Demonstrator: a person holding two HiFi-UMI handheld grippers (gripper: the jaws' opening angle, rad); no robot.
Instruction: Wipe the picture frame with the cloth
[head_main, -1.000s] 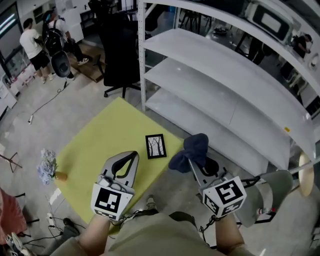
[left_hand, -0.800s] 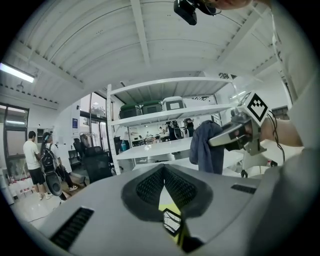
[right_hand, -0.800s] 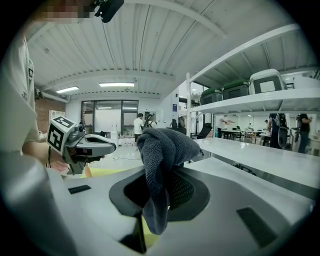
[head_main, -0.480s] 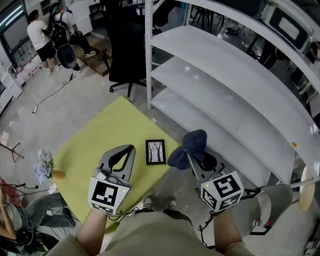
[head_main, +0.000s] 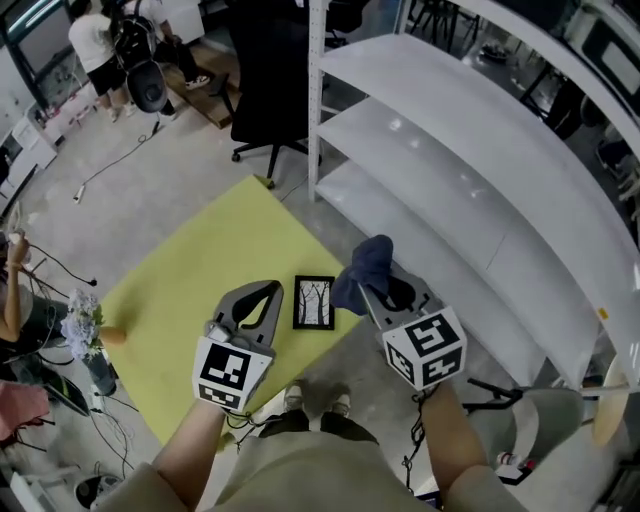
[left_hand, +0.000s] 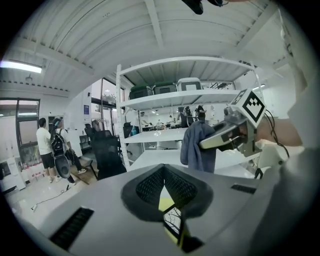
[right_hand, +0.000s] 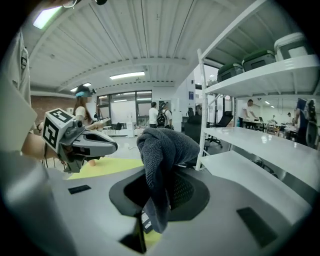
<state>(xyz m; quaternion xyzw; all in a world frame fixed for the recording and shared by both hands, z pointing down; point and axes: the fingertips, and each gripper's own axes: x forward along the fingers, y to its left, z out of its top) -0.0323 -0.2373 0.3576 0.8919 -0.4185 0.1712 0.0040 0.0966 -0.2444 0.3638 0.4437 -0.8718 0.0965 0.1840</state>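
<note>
left gripper (head_main: 268, 291): jaws together, tips touching, nothing between them. Held over the near part of the mat, just left of the frame.
right gripper (head_main: 368, 286): clamped on the cloth, just right of the frame.
cloth (head_main: 366, 262): dark blue, bunched over the right jaw tips, with one end hanging down. Its edge sits by the frame's upper right corner; I cannot tell whether they touch.
picture frame (head_main: 313, 302): flat on the mat near its right edge, between the two grippers. Black border, bare-tree print.
yellow mat (head_main: 190, 290): spread on the concrete floor.
flowers (head_main: 80, 328): pale bunch at the mat's left corner.
shelf unit (head_main: 470, 170): white, right of the mat.
office chair (head_main: 262, 80): black, beyond the mat.
people (head_main: 95, 35): standing at the far left.
</note>
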